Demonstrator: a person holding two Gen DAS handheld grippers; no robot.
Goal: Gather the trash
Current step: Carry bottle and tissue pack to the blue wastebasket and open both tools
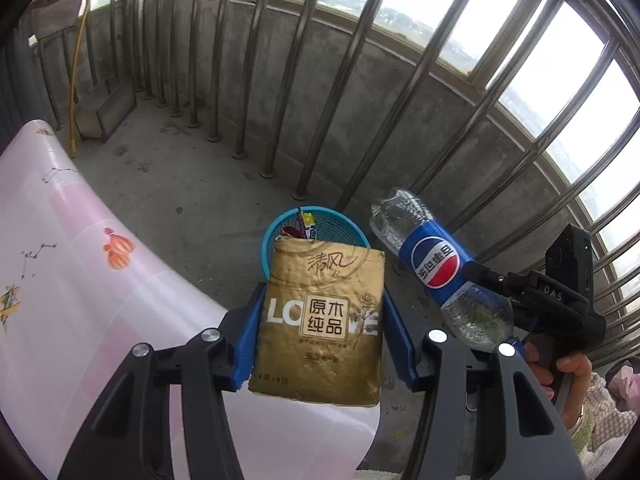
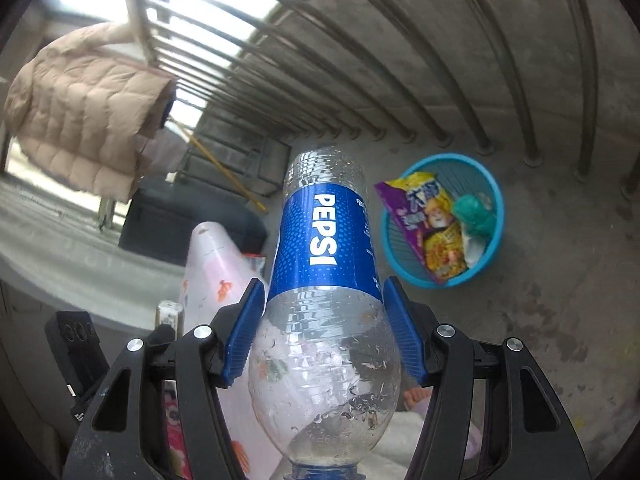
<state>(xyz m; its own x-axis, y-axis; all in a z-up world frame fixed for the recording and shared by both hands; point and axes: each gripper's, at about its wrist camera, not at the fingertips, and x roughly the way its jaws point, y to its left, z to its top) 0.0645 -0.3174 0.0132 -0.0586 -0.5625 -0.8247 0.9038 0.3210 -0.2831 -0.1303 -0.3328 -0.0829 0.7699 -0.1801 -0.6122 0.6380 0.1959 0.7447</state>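
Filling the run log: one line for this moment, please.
left gripper: shut on tissue pack | right gripper: shut on bottle | basket: on floor, holds wrappers | both items not yet dropped

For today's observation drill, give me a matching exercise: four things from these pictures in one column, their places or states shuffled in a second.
Things:
1. gold tissue pack
2. Pepsi bottle
3. blue basket
4. puffy jacket

Places or states:
A. hanging by the window bars
B. clamped in the right gripper
C. on the concrete floor, holding wrappers
D. clamped in the left gripper

Pairs: 1-D, 2-B, 3-C, 4-A
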